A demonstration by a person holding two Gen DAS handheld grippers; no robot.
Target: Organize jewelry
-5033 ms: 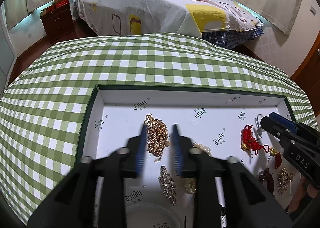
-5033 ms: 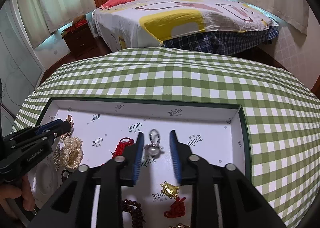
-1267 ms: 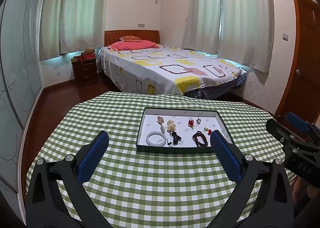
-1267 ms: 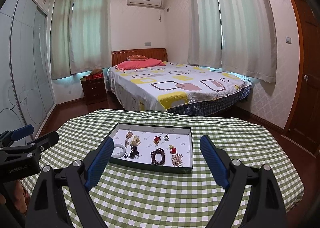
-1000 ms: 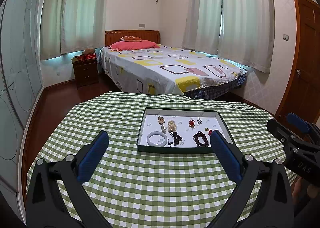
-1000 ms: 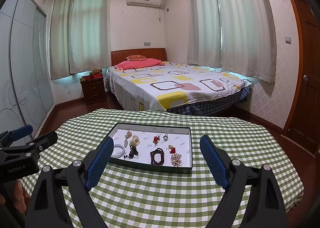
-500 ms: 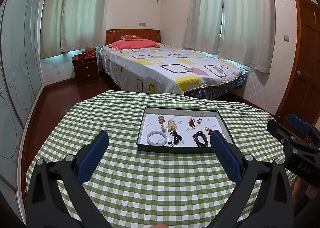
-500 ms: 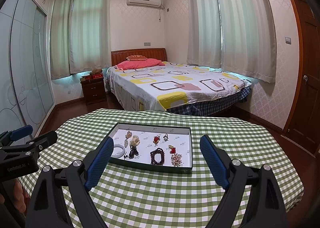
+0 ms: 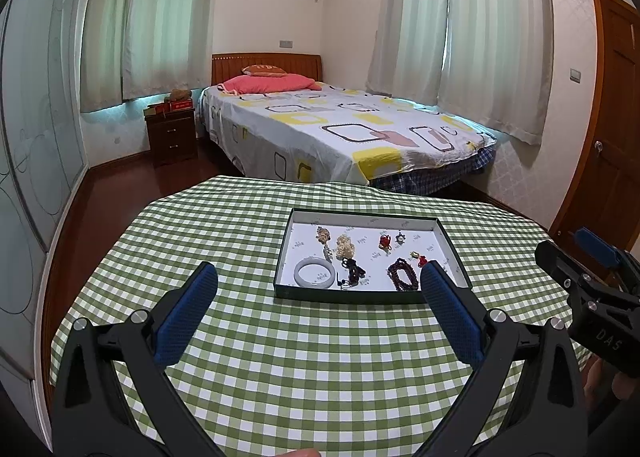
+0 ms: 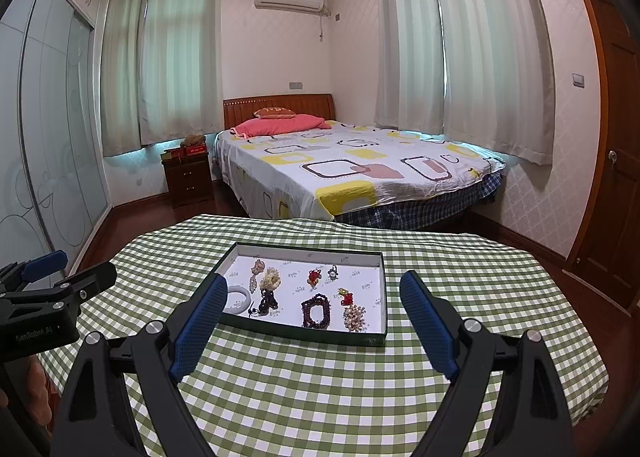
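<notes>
A dark green tray [image 9: 360, 296] with a white floor sits on the green checked table; it also shows in the right wrist view [image 10: 304, 331]. Inside lie several jewelry pieces: a white bangle [image 9: 314, 273], a dark red bead bracelet [image 9: 401, 277], a pearl cluster [image 9: 345, 247], a red knot charm [image 9: 384, 241]. In the right wrist view I see the bead bracelet [image 10: 316, 309], the bangle [image 10: 239, 299] and a gold cluster [image 10: 354, 317]. My left gripper [image 9: 318, 289] is wide open and empty, held back from the tray. My right gripper [image 10: 310, 301] is wide open and empty, also well back.
The green checked tablecloth [image 9: 280, 357] covers a round table. Beyond it stand a bed [image 9: 340, 125], a dark nightstand [image 9: 171, 135] and a wooden door [image 9: 608, 129] at the right. The other gripper shows at each view's side [image 9: 592, 297] [image 10: 48, 305].
Five seconds ago both grippers were narrowly parted low over the tray's jewelry. Both have since pulled far back and opened wide. Over the last second nothing visibly moves.
</notes>
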